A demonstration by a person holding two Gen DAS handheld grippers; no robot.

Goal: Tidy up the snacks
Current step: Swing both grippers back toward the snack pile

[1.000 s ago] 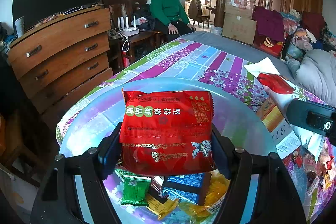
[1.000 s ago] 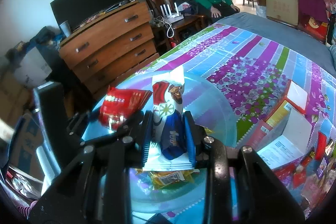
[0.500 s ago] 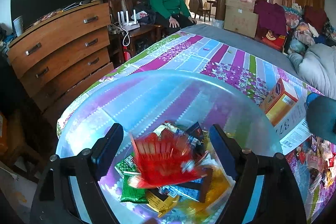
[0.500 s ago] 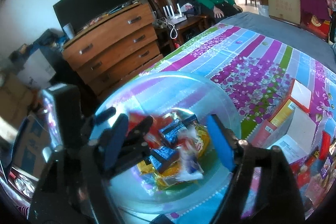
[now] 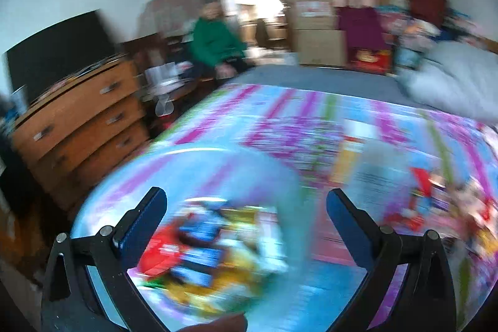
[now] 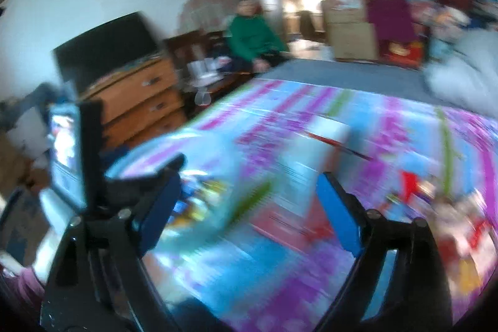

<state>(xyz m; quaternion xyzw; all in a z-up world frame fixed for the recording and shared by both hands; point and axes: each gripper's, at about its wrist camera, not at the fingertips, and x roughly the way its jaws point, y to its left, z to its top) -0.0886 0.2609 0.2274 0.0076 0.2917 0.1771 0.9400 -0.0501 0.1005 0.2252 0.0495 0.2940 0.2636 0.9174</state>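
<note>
Both views are blurred by motion. The clear blue bowl (image 5: 193, 164) sits on the striped bedspread and holds several snack packets, among them the red packet (image 5: 158, 254). My left gripper (image 5: 246, 213) is open and empty above the bowl's right side. My right gripper (image 6: 249, 198) is open and empty, to the right of the bowl (image 6: 205, 157). Loose snack packets (image 5: 435, 207) lie on the bed at the right; they also show in the right wrist view (image 6: 435, 201).
Flat cardboard boxes (image 5: 358, 157) lie on the bed right of the bowl. A wooden dresser (image 5: 77, 120) with a television stands at the left. A person in green (image 5: 214, 42) sits beyond the bed. Bedding (image 5: 454, 83) is piled at the far right.
Both grippers opened and dropped their packets, the red one and the white-and-blue one, into the bowl. Both now swing right, towards the loose snacks.
</note>
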